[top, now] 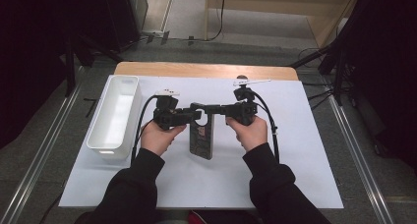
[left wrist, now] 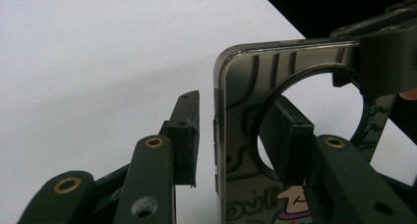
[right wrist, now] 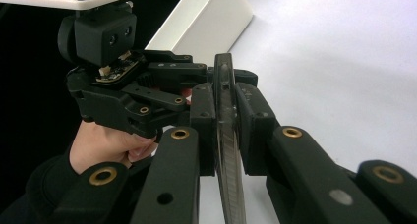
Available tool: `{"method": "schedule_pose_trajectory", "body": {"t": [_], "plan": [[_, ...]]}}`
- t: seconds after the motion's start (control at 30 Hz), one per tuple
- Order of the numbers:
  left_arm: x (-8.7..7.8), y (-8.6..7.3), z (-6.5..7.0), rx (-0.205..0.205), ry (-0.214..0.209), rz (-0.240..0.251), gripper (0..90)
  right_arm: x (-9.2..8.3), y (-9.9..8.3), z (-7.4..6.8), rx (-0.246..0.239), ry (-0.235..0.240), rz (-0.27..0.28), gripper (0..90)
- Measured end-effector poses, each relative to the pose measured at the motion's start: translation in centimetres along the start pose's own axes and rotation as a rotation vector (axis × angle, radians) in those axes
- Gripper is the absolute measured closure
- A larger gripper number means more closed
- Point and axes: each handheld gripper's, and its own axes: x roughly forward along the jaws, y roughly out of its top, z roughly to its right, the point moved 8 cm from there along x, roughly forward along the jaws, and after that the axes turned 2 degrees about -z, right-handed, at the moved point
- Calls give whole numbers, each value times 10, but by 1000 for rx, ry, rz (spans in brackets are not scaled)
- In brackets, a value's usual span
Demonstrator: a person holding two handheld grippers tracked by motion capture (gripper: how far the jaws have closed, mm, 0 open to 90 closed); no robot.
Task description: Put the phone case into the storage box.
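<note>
Black jaws of the right gripper (right wrist: pixel 227 135) clamp both faces of a phone case (right wrist: pixel 227 150), held edge-on above the white sheet (top: pixel 295 150). Left gripper (left wrist: pixel 236 135) straddles the case's side wall, jaws parted, one outside and one seen through the round cut-out, neither pressing. Case (top: pixel 202 133) sits mid-table between both hands; a white bin (top: pixel 115 113) stands at the left. Judgement: a handover seems in hand; the left jaws should close squarely before the right lets go.

We wear black sleeves (top: pixel 133 184); each black hand-held gripper (top: pixel 189 117) has brass-ringed jaws, a looping black cable (top: pixel 139 126) and a white top plate (top: pixel 167 92).
</note>
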Motion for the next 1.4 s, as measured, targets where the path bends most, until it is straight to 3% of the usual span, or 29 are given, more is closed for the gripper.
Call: {"method": "schedule_pose_trajectory", "body": {"t": [0.23, 0.7, 1.17, 1.4], "plan": [[0, 0, 0, 2, 4, 4, 694, 2, 1, -2, 1, 0, 7, 775], [-1, 2, 0, 45, 38, 32, 713, 2, 1, -1, 3, 2, 14, 773], [-2, 2, 1, 41, 25, 25, 716, 1, 2, -2, -3, 13, 15, 767], [-3, 2, 1, 46, 31, 22, 716, 1, 2, -2, 3, 20, 18, 676]]}}
